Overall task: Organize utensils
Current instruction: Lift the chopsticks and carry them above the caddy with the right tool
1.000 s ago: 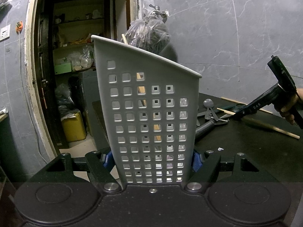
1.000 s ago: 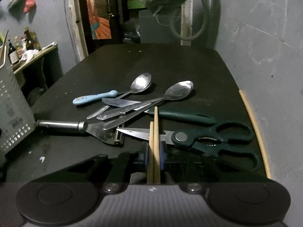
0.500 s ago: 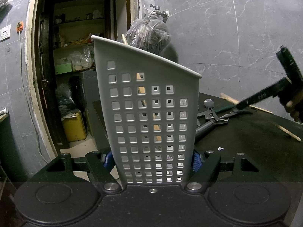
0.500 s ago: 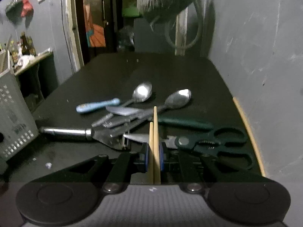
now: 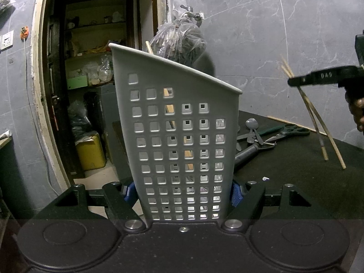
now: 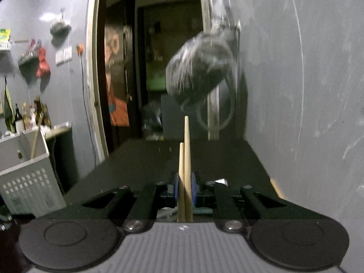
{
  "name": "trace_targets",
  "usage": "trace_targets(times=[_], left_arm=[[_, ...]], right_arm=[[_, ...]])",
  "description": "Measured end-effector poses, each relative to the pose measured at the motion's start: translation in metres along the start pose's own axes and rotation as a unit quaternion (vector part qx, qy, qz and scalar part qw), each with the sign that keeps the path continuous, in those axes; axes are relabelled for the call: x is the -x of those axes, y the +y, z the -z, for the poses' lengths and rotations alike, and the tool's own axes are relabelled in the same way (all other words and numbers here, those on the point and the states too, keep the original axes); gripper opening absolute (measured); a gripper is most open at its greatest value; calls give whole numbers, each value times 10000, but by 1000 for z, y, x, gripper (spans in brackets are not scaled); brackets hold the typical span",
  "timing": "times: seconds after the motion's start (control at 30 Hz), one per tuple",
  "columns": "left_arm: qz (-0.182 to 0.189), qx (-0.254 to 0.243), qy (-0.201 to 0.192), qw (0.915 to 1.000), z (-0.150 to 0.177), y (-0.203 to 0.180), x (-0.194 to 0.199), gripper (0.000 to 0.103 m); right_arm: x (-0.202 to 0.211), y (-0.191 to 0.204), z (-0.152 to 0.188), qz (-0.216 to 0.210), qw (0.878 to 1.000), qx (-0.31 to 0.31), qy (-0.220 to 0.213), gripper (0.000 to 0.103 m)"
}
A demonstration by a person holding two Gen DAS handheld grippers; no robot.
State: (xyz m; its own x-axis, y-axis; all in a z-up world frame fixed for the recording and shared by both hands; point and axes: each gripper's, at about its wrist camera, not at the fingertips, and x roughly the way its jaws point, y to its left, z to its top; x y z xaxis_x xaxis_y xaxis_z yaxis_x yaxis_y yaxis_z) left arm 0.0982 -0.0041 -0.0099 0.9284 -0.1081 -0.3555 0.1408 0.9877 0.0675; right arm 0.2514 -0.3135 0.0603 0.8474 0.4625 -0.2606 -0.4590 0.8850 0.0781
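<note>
Left gripper [image 5: 183, 191] clamps caddy [image 5: 182, 136]; right gripper [image 6: 184, 188] clamps chopsticks [image 6: 185, 170]; scissors [image 5: 289, 132], spoons [image 5: 251, 127] behind caddy.

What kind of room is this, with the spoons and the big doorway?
Probably a home kitchen or washing-up corner. Spoons and scissors lie on a dark counter, a tap sticks out of the grey tiled wall, and the doorway opens onto cluttered pantry shelves.

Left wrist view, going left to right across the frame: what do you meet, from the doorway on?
Yellow container on the floor in the doorway → grey perforated utensil holder gripped by the left tongs → spoon → green-handled scissors → chopsticks hanging from the right tongs.
</note>
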Motion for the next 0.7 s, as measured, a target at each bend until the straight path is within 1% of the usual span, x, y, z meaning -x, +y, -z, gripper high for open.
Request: trace_targets(times=[0.1,0.23,0.37,0.7], left_arm=[[-4,-7,2,10000,0,0,0,76],[-5,-5,4,10000,0,0,0,76],[-2,-3,5,10000,0,0,0,76],[-3,-6,5,10000,0,0,0,76]], right_arm=[[5,8,-4,24,9997,83,-240,13],[12,16,-9,29,9989,172,-426,13],[16,26,-8,65,9984,252,-503,13],[26,28,-13,100,9970,134,-761,12]])
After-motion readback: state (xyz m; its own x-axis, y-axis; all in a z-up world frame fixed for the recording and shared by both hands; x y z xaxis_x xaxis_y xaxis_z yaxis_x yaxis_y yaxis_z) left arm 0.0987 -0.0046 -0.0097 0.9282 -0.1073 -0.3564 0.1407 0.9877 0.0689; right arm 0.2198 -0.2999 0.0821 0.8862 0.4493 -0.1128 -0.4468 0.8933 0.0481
